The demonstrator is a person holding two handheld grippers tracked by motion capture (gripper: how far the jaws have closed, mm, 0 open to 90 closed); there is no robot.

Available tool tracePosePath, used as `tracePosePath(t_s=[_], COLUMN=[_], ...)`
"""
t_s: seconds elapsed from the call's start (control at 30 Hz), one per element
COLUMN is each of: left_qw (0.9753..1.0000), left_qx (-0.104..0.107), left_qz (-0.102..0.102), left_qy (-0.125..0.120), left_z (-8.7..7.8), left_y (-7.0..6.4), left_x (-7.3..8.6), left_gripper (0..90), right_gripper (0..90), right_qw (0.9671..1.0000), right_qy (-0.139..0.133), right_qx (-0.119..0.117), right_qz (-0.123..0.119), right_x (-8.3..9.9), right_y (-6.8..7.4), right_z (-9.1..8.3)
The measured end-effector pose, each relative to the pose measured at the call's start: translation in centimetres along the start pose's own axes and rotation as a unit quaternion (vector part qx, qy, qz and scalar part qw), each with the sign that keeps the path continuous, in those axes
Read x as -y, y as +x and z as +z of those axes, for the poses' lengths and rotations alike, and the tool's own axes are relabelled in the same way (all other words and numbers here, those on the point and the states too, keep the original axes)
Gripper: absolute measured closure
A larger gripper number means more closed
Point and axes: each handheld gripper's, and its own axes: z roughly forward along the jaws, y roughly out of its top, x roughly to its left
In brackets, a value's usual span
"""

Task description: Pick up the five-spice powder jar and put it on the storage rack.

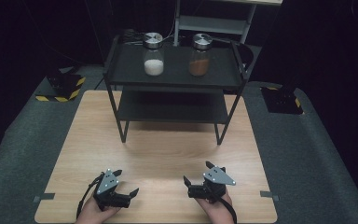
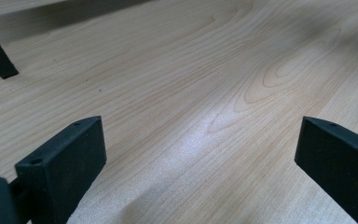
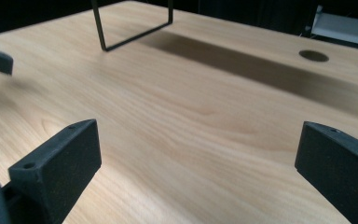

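My left gripper (image 1: 126, 182) rests low over the near left of the wooden table (image 1: 158, 154), held by a hand, jaws spread wide with nothing between them. In the left gripper view its two black fingers (image 2: 70, 154) frame bare wood. My right gripper (image 1: 197, 173) sits at the near right, also open and empty; the right gripper view shows its fingers (image 3: 60, 158) over bare wood. On the top shelf of a black two-tier rack (image 1: 172, 74) stand a jar of white powder (image 1: 153, 55) and a jar of brown powder (image 1: 199, 55), both with metal lids.
The rack's legs (image 1: 123, 130) stand on the table's far half; one leg foot (image 2: 0, 60) shows in the left gripper view. A round hole (image 3: 313, 55) is in the tabletop. Grey carpet surrounds the table, with yellow-black striped bases (image 1: 60, 88) at the sides.
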Motion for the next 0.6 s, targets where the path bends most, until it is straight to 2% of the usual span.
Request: tracePosePath(t_s=[0.3, 0.43, 0.6], left_qw=[1.0, 1.0, 1.0], left_qx=[0.0, -0.001, -0.001], left_qz=[0.004, 0.004, 0.004], left_qy=[0.001, 0.003, 0.002], left_z=[0.0, 0.1, 0.1], left_y=[0.0, 0.0, 0.0], left_x=[-0.1, -0.1, -0.1], left_gripper=[2.1, 2.1, 2.1], right_gripper=[0.0, 0.0, 0.0], right_qw=[0.9998, 0.9993, 0.9992], right_qy=[0.017, 0.031, 0.033], right_qx=[0.009, 0.013, 0.02], right_qz=[-0.001, -0.013, -0.01], right_x=[1.2, 1.8, 2.4], right_y=[0.1, 0.2, 0.1], right_z=[0.4, 0.5, 0.4])
